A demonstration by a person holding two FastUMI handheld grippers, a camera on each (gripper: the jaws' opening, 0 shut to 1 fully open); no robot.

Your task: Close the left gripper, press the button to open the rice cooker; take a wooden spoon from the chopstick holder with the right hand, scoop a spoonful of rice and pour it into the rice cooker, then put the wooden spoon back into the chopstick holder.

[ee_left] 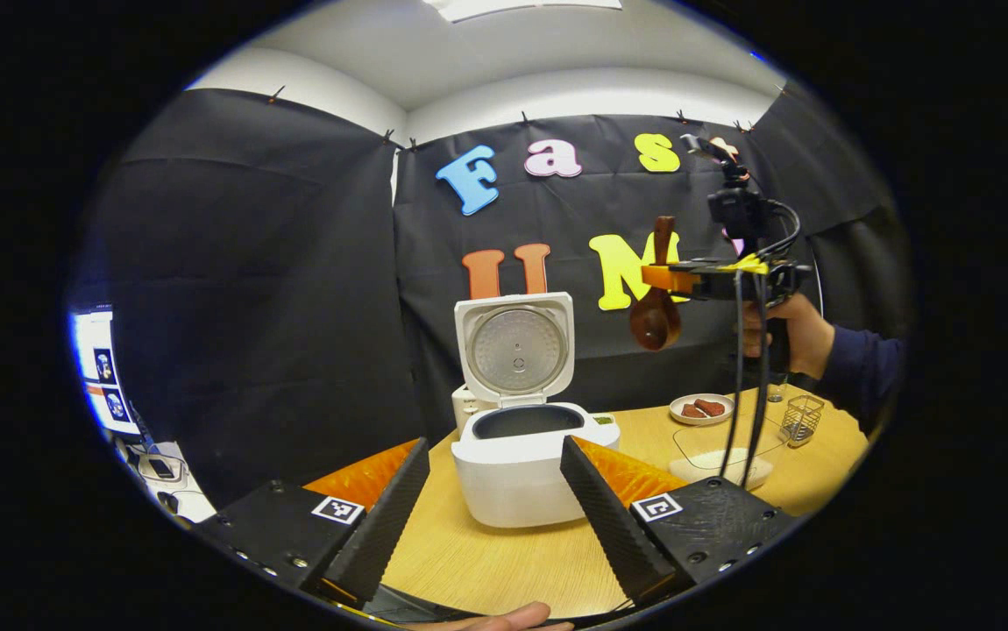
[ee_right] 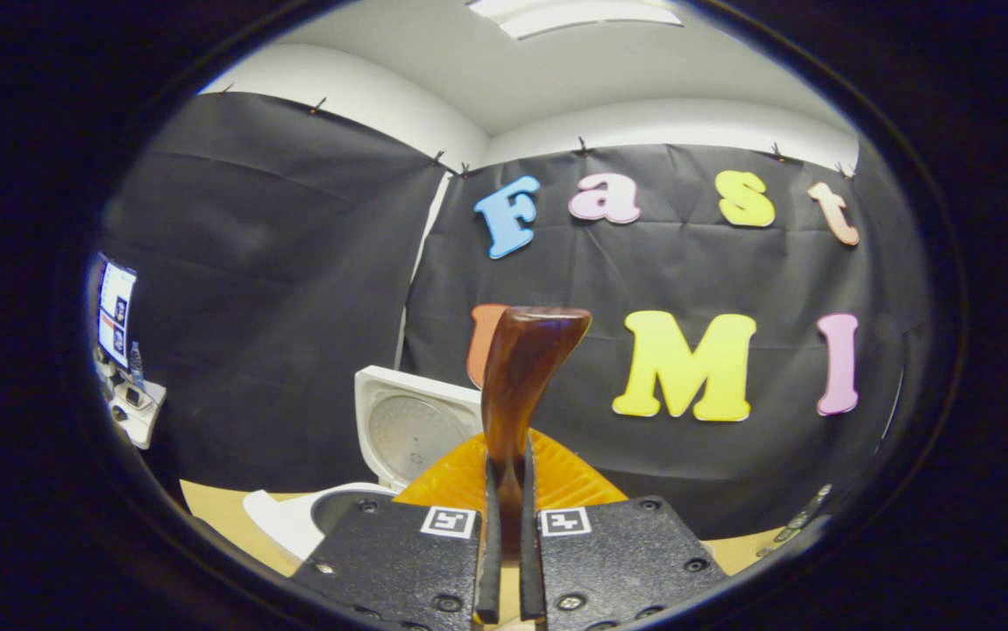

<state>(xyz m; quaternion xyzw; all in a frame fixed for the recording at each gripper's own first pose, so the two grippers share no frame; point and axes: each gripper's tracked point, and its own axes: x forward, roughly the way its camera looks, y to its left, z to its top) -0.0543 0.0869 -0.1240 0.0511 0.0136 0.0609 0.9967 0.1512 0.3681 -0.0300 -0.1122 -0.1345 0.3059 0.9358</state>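
Observation:
The white rice cooker (ee_left: 521,478) stands on the wooden table with its lid (ee_left: 517,349) raised and the dark inner pot showing. My left gripper (ee_left: 495,517) is open in front of it, a finger on each side, holding nothing. High at the right, a hand (ee_left: 789,333) holds my right gripper (ee_left: 666,279), shut on a dark wooden spoon (ee_left: 655,317) that hangs bowl down above the table. In the right gripper view the spoon's handle (ee_right: 521,377) stands up between the shut fingers of my right gripper (ee_right: 508,526), with the rice cooker (ee_right: 355,504) low to the left.
A wire chopstick holder (ee_left: 800,419) stands at the table's right. A clear container of rice (ee_left: 723,463) sits in front of a small plate (ee_left: 701,408) of brown food. A monitor (ee_left: 101,368) and desk clutter are off to the far left.

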